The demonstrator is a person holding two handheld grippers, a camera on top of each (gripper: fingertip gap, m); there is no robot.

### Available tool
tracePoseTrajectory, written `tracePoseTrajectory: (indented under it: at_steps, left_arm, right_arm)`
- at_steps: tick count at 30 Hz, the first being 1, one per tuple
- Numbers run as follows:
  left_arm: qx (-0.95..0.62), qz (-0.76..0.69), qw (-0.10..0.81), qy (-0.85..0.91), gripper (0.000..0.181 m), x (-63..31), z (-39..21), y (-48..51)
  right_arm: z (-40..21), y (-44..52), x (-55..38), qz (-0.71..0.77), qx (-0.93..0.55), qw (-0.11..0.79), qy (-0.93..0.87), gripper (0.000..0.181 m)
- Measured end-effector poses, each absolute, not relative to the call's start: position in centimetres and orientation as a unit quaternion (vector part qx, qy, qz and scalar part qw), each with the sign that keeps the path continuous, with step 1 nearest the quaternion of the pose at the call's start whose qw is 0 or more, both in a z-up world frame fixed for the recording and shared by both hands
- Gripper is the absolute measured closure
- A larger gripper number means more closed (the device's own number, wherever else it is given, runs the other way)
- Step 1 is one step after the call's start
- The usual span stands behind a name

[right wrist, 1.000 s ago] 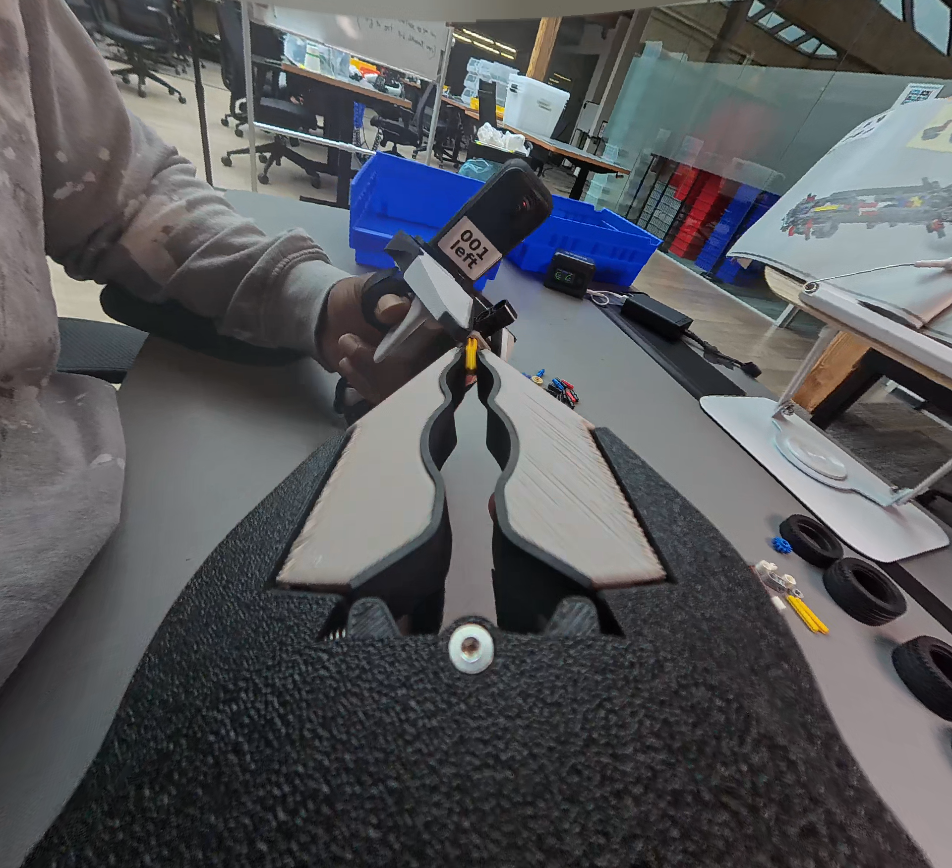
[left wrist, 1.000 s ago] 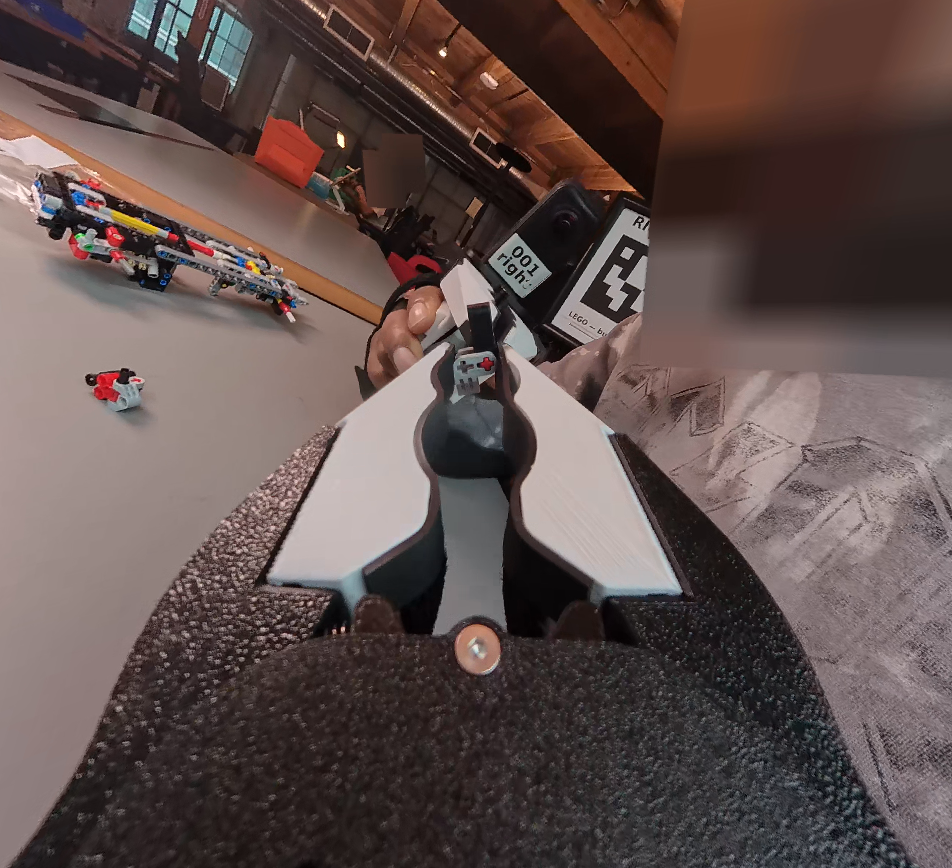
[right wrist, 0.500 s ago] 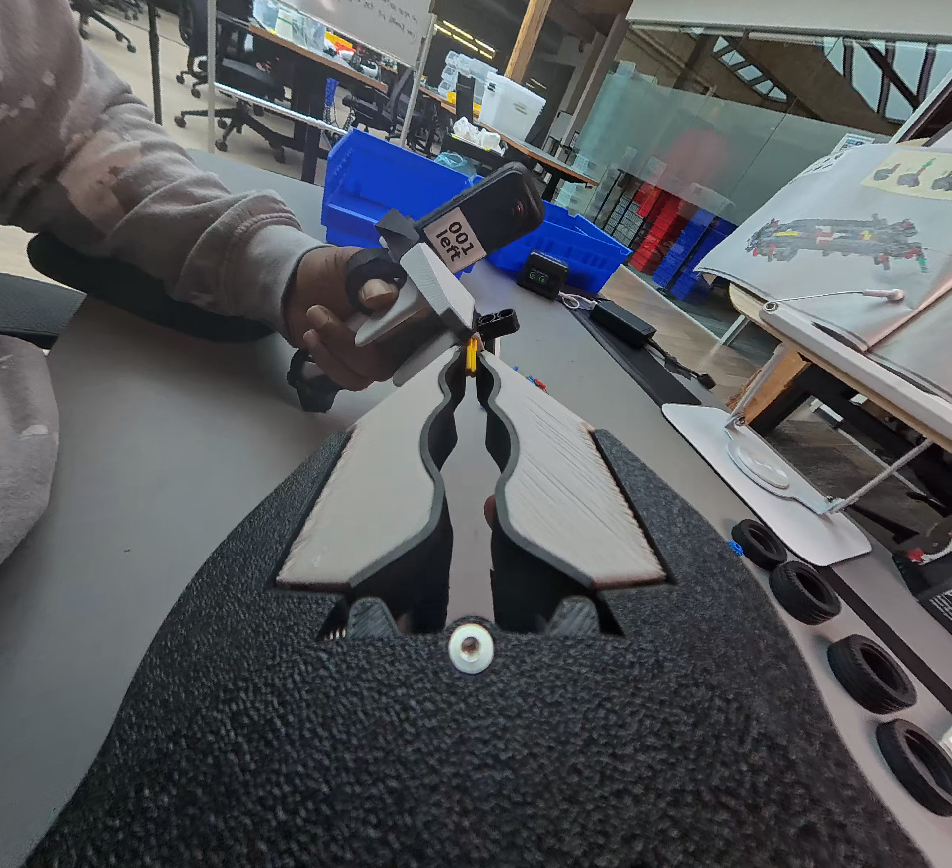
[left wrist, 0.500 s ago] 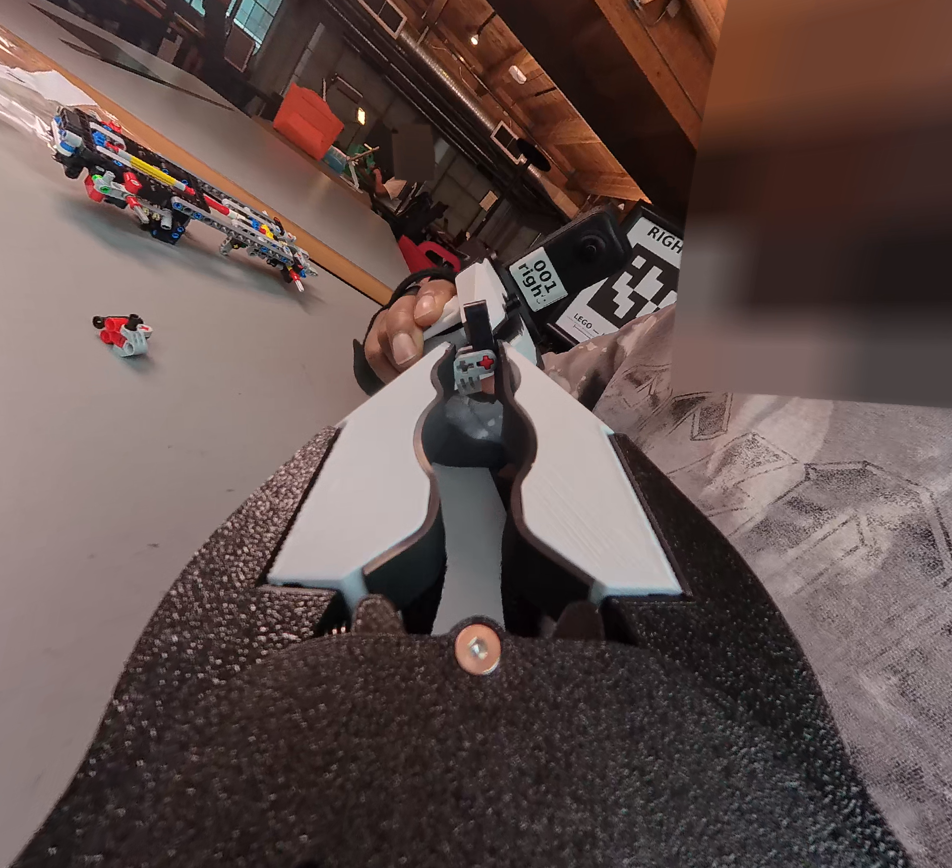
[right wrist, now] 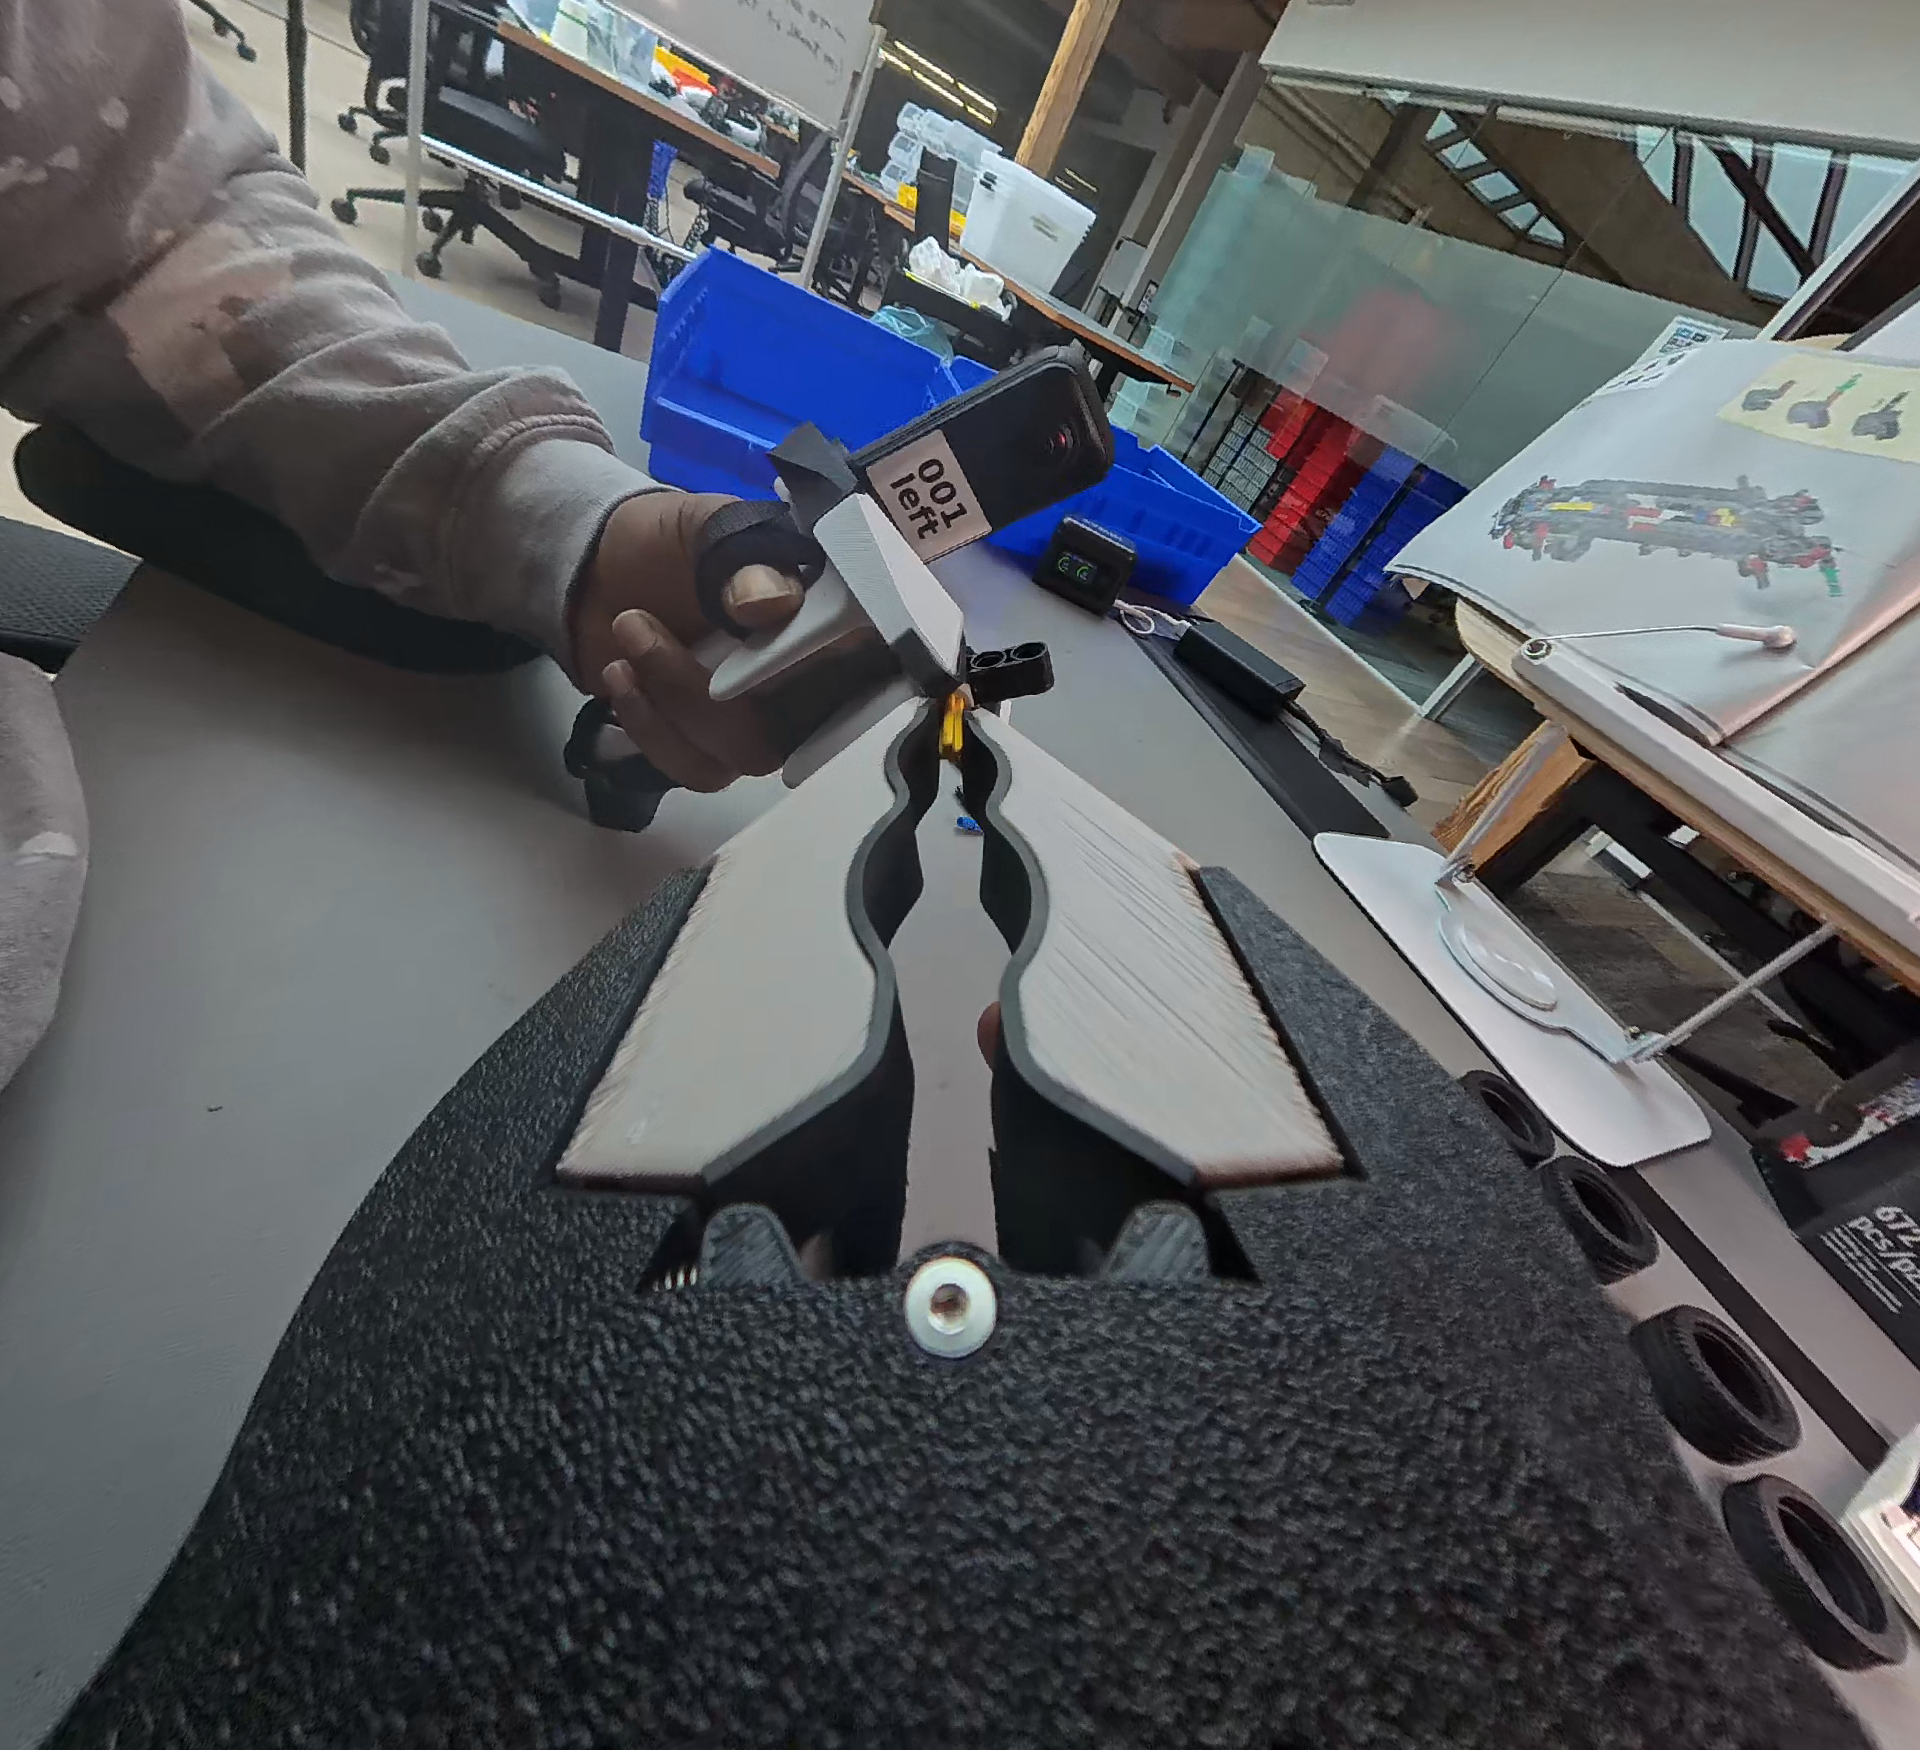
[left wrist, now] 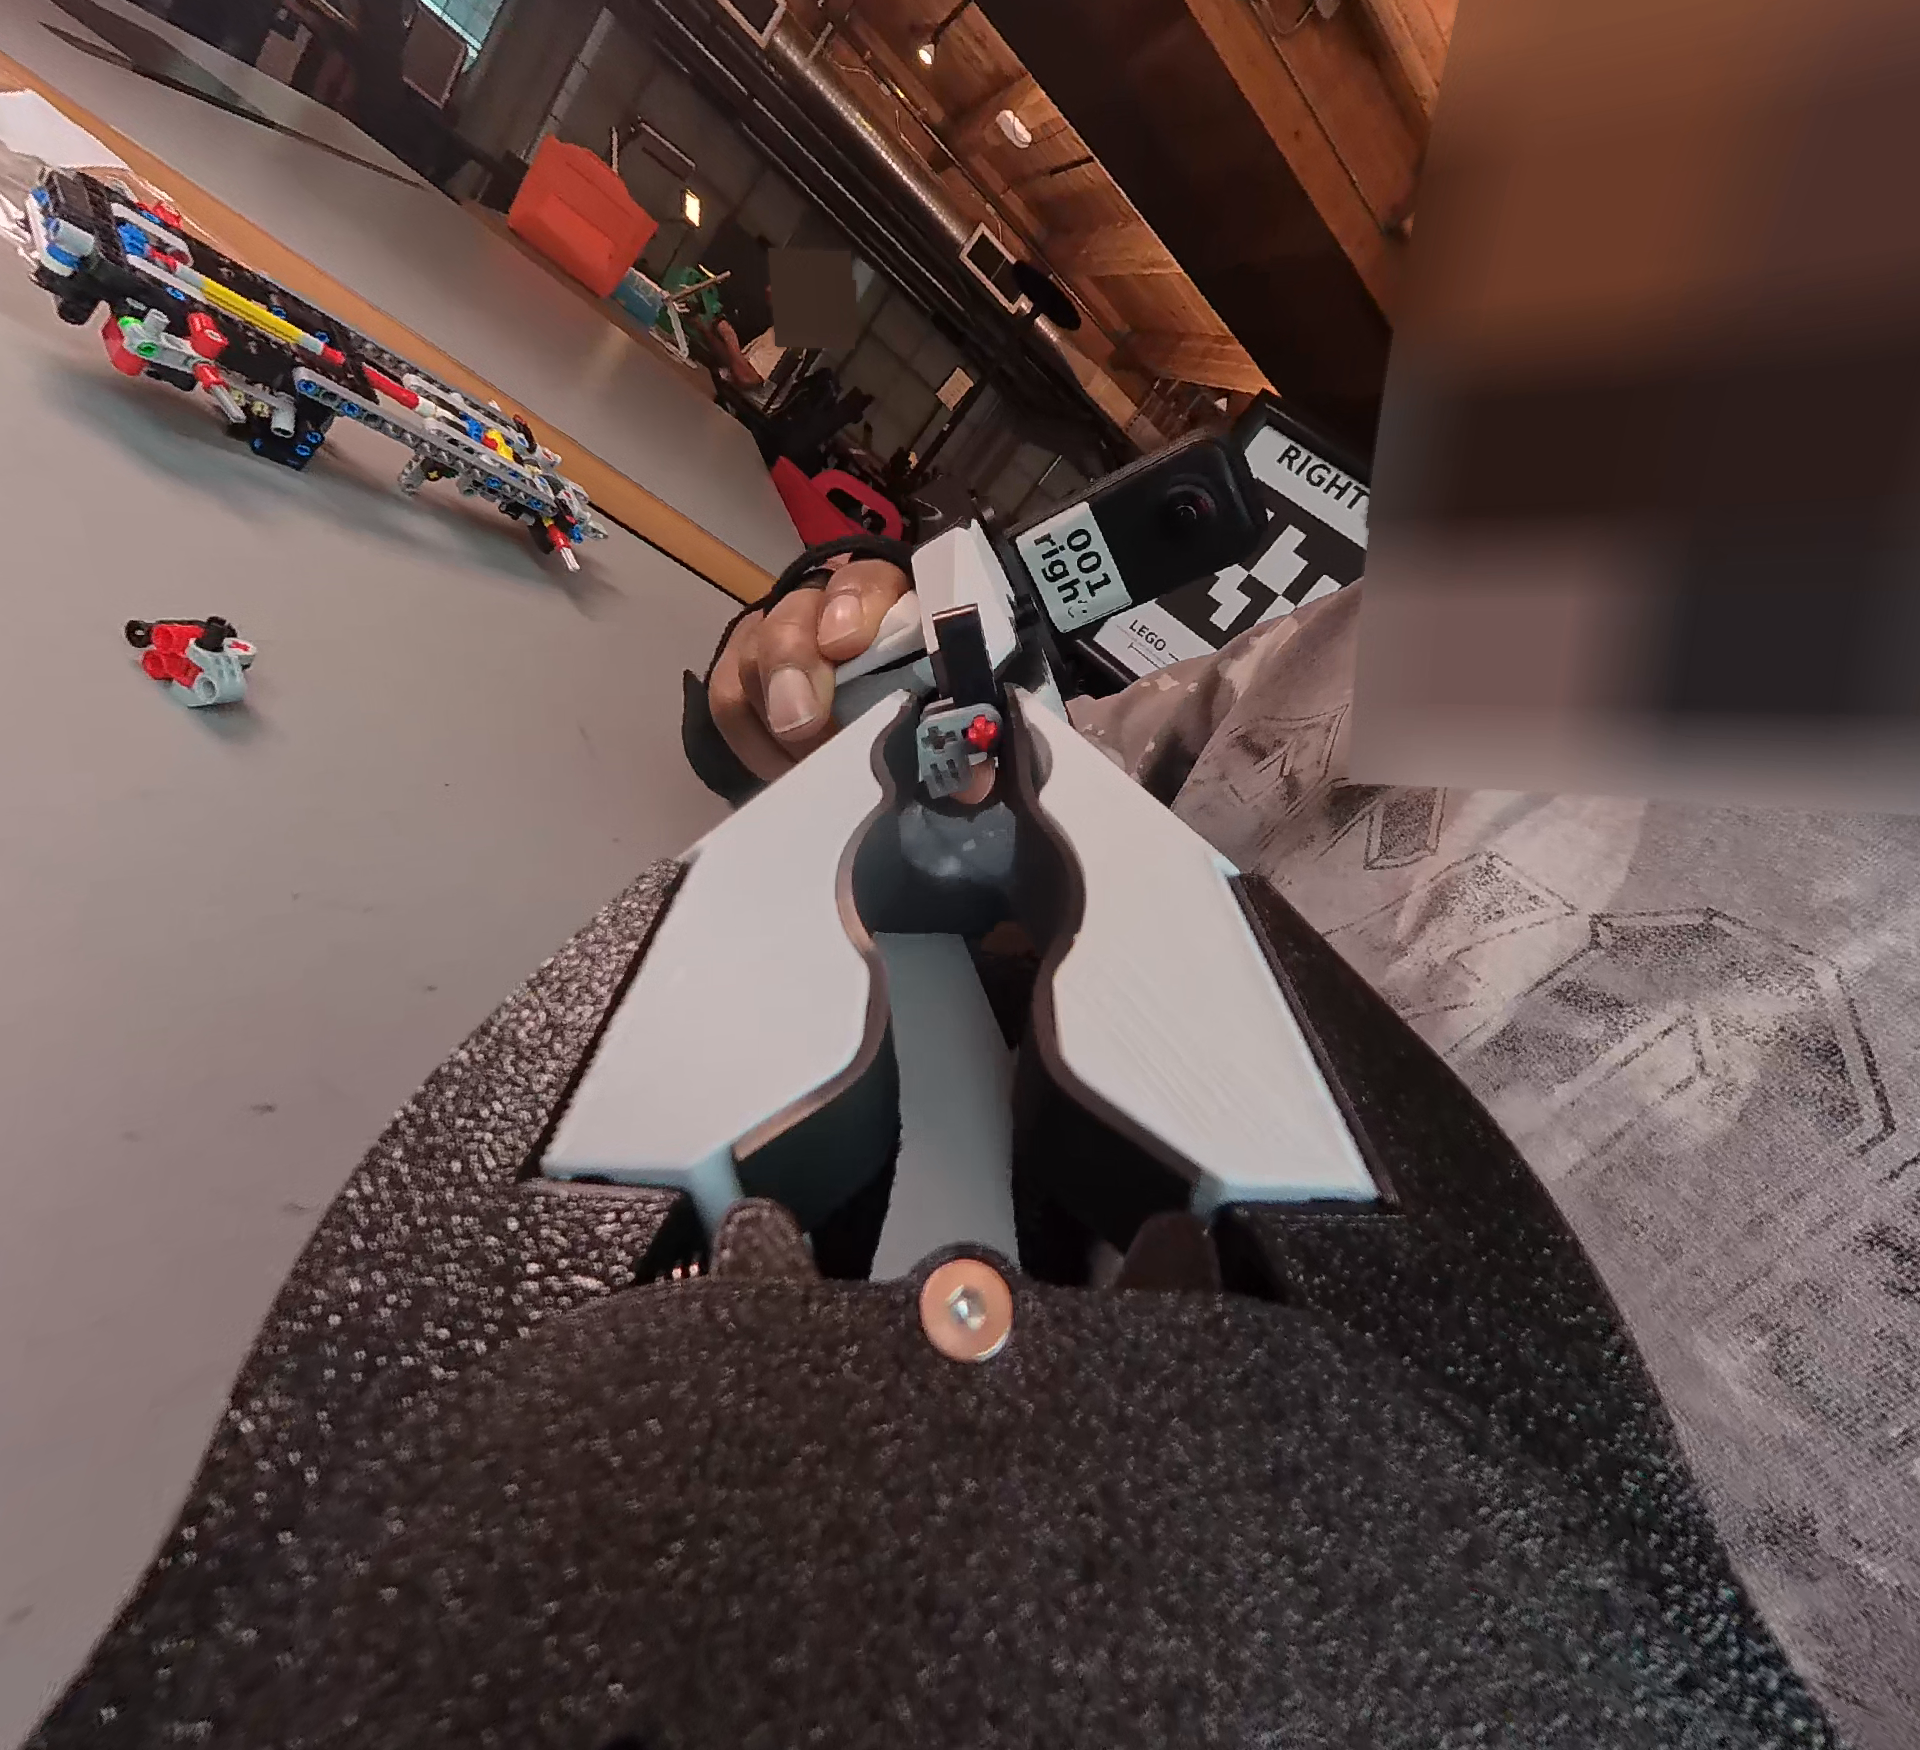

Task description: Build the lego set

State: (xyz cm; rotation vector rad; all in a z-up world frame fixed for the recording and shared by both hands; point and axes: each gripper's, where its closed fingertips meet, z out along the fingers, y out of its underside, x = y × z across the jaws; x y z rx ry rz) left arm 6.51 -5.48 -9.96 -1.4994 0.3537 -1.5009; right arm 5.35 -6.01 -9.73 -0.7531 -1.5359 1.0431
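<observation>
My left gripper (left wrist: 951, 736) is shut on a small assembly: a grey connector with a red pin (left wrist: 948, 750) and a black beam (left wrist: 958, 661) sticking out past the tips. In the right wrist view the same gripper (right wrist: 930, 651) shows the black beam (right wrist: 1008, 659) with its holes sideways. My right gripper (right wrist: 951, 724) is shut on a thin yellow piece (right wrist: 950, 730), its end right under the black beam. Both grippers are held tip to tip above the grey table (left wrist: 312, 869). In the left wrist view the right gripper (left wrist: 971, 604) is partly hidden behind the beam.
A long multicoloured chassis build (left wrist: 291, 381) and a small red and grey sub-assembly (left wrist: 192, 656) lie on the table to the left. Several black tyres (right wrist: 1714, 1388) sit at the right edge below an instruction booklet on a stand (right wrist: 1662, 537). Blue bins (right wrist: 790, 370) stand behind. Left and right tips are no more than a few centimetres apart.
Both grippers stay tip to tip and have shifted and tilted together. The black beam has turned and now shows its holes sideways in the right wrist view. Both grips are unchanged.
</observation>
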Motion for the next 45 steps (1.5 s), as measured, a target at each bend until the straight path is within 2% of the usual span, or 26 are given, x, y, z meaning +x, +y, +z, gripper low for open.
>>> tracePoseTrajectory:
  at_steps: [6,15,34,45]
  left_arm:
    - [-0.619,-0.594,0.489,0.156,0.167,6.4,-10.0,-5.5]
    - [-0.651,-0.468,0.542,0.251,0.167,6.3,-10.1,-5.9]
    - [-0.625,-0.485,0.559,0.246,0.167,5.7,-9.3,-6.8]
    - [-0.645,-0.490,0.533,0.242,0.167,5.8,-10.3,-7.1]
  right_arm:
    - [-9.8,-6.1,5.3,0.428,-0.308,0.550,-0.648,0.179]
    - [-10.1,-6.5,5.3,0.440,-0.288,0.551,-0.648,0.178]
    - [-9.5,-7.2,5.7,0.464,-0.278,0.544,-0.641,0.176]
    - [-10.5,-7.5,5.7,0.457,-0.291,0.509,-0.669,0.180]
